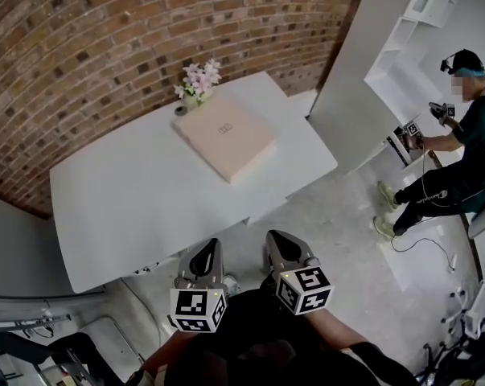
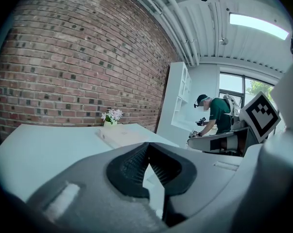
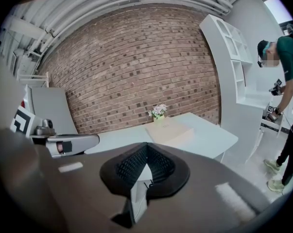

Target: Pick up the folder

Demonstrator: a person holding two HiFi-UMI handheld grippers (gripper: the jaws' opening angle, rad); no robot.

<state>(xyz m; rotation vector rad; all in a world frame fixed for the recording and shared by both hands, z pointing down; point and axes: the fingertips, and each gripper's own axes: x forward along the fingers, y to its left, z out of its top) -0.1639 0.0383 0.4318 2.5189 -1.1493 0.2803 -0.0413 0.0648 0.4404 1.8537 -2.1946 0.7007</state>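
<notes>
While left gripper [image 1: 206,256] and right gripper [image 1: 284,252] hover shut, empty, short of white table [image 1: 129,203], pink folder [image 1: 224,137] lies flat well ahead beside flowers [image 1: 200,77], corner toward both, near-square, no clear long axis; neither gripper clearly nearer.

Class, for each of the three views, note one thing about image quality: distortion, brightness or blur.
Head view: even light, but the brick wall and table edges bow outward. Left gripper view: dark round vignette, the ceiling light glares almost white. Right gripper view: fisheye bends the shelving; a mosaic patch covers the person's face.
</notes>
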